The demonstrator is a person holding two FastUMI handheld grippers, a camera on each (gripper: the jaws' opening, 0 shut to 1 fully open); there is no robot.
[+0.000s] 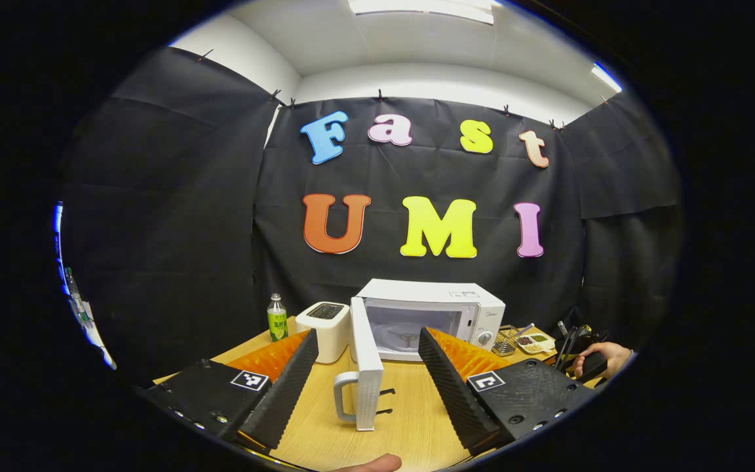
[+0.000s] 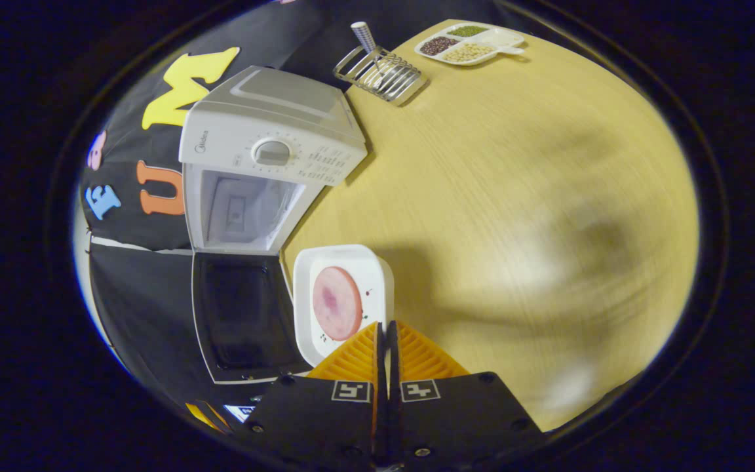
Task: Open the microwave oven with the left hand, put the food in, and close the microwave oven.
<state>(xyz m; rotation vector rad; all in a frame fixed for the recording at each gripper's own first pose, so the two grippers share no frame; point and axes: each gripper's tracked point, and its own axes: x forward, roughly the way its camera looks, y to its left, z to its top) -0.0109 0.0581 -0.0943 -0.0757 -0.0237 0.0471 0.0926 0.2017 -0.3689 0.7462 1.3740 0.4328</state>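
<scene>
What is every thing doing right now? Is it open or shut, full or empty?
microwave oven: upright on the table, cavity empty.
microwave door: swung wide open.
left gripper: open, holding nothing.
right gripper: shut on the plate's edge.
plate: held, with a round pink slice of food on it.
bottle: upright, cap on.
divided dish: holds beans or seeds in its compartments.
wire rack: on the table; contents unclear.

Ceiling light panels (image 1: 420, 6) glare white at the top of the left gripper view, lighting the booth evenly and keeping it sharp. In the right gripper view the surface (image 2: 515, 196) is smeared with motion blur and crossed by soft, broad shadows. Both views bend strongly toward their edges, where straight lines curve.
</scene>
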